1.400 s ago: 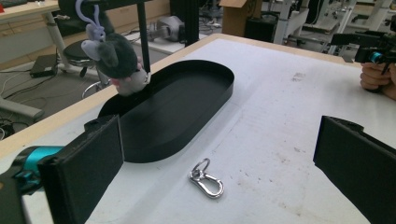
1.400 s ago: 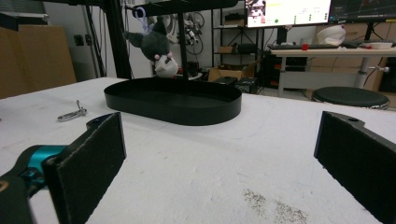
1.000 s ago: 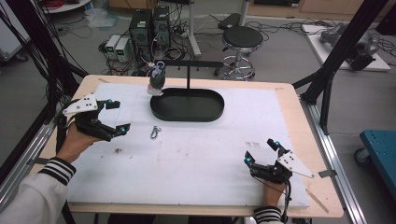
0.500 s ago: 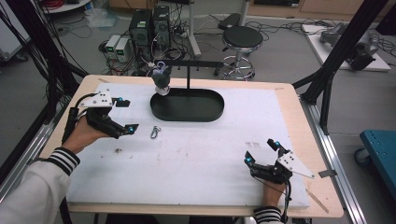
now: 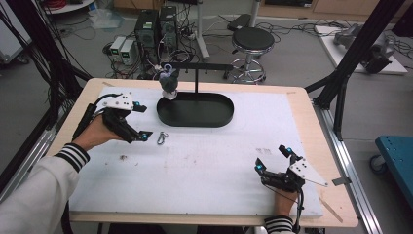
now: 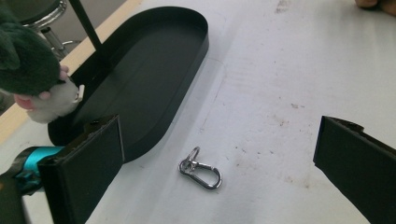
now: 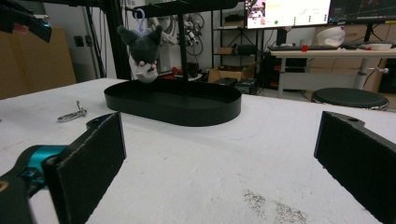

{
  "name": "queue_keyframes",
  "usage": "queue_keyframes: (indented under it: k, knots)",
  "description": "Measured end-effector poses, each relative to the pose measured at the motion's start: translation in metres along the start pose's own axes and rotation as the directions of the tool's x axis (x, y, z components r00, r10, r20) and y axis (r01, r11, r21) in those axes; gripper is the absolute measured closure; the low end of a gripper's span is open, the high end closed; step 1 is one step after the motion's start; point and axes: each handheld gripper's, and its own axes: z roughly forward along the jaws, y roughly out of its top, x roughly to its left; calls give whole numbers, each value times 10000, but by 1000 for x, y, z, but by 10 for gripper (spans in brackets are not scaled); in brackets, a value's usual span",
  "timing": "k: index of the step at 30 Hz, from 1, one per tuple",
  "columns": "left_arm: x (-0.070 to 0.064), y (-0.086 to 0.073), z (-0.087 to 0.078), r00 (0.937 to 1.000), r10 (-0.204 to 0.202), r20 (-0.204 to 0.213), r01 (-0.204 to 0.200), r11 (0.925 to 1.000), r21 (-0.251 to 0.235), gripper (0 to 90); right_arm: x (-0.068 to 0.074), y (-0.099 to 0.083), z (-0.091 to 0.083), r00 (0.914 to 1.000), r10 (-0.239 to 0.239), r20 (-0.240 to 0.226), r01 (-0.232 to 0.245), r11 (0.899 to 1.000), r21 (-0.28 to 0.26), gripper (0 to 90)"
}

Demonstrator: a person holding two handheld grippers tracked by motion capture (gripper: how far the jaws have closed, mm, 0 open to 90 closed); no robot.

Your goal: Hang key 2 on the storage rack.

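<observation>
From the high view, the left gripper hovers with its jaws spread wide and empty, just beside a single silver carabiner clip that lies flat on the white table mat. The right gripper rests near the mat's front right corner, jaws likewise apart and gripping nothing, well apart from the clip. One black oval tray sits at the far side of the mat, with one dark plush toy hanging over its left end from a black stand. Beyond the wooden table edge are a round black stool and computer boxes amid cables on a grey floor.

In the left gripper view, the two black jaws stand wide, bracketing but not touching the carabiner clip, which lies on the scuffed mat just beside the tray's rim. The plush toy hangs at the left.

In the right gripper view, the open jaws frame bare mat. The tray sits ahead, the plush toy dangling above its left end, the clip farther left. Desks and a lit monitor fill the background.
</observation>
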Motion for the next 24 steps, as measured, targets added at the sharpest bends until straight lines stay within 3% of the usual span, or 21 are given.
queue_keyframes:
  k: [2, 8, 17, 22, 24]
  knots:
    - [1, 1, 4, 9998, 134, 138, -134, 9999, -40, 22, 0, 0, 0, 10000, 0, 4, 0, 10000, 2, 13]
    - [4, 3, 19, 9986, 367, 379, -389, 9974, 600, 23, 0, 0, 0, 10000, 17, -10, -17, 10000, 23, 13]
    - [12, 11, 37, 9950, 810, 582, -887, 9855, 1449, 23, 0, 0, 0, 10000, 68, -2, -68, 10000, 15, 13]
    - [16, 11, 43, 9915, 984, 848, -1106, 9817, 1547, 23, 0, 0, 0, 10000, 61, -3, -61, 10000, 14, 13]
    - [16, 11, 45, 9891, 1179, 876, -1318, 9759, 1740, 23, 0, 0, 0, 10000, 75, -5, -75, 10000, 17, 13]
